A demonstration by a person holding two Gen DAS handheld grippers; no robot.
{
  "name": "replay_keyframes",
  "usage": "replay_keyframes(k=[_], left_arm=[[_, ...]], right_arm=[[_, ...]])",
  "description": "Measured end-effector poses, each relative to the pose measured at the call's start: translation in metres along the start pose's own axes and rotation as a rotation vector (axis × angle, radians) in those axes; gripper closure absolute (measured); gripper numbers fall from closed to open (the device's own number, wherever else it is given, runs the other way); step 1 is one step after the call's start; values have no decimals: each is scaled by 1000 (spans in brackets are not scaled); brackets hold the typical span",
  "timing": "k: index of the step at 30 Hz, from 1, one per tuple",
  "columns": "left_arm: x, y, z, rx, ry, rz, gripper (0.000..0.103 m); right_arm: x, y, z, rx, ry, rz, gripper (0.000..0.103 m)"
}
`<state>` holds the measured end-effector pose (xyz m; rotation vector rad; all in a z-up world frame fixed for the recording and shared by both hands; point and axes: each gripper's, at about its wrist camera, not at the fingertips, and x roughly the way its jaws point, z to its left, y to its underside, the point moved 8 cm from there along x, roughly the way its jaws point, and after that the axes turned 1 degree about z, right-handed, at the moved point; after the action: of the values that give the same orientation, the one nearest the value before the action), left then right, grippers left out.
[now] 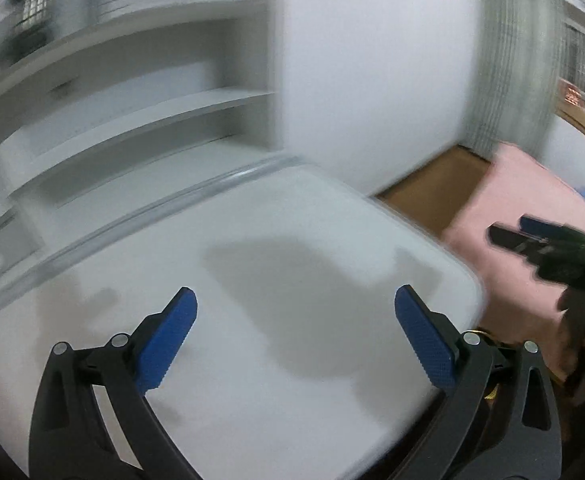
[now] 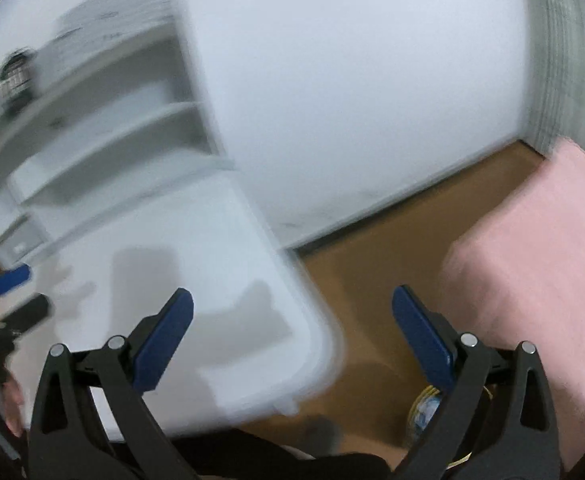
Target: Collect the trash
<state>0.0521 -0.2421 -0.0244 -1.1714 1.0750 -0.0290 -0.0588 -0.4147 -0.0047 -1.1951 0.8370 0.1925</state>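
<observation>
both hand-held grippers, left [image 1: 295,336] and right [image 2: 292,336], gape wide, empty, over white table [image 1: 252,240].

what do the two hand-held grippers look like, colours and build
Both match. The left hand-held gripper and right hand-held gripper each have two black plastic linkage arms with triangular cut-outs and round silver pivot pins, ending in flat blue fingers with a fine knurled grip texture. A green light glows on the right unit's body, seen from the left camera. No cables are visible.

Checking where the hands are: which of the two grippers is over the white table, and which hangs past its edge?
The left gripper is over the white table. The right gripper hangs past its edge, jaws partly over brown floor.
</observation>
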Motion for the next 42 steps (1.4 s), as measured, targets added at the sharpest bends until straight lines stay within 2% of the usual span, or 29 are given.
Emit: replay_keyframes(k=[3,4,6,10,12,20,42], left_arm=[[-25,27,77,-119,-131,20,7],[-31,33,92,-145,-156,20,7],[-51,49,131,-216,-230,5,7],[-78,68,171,-285,-328,4,7],[-86,73,182,-316,-352,0,7],[-96,79,182,-335,-376,-4,7],[-89,82,185,-329,-356,6,7]], right_arm=[[12,-8,64,-82,-118,1,7],[15,-9,82,-111,-149,3,7],[18,-9,105,-155,-178,-7,7],[27,-3,135,-214,-210,4,7],[35,-1,145,-223,-213,29,7],[48,0,160,-243,-212,44,7],[43,6,148,-224,-194,48,7]])
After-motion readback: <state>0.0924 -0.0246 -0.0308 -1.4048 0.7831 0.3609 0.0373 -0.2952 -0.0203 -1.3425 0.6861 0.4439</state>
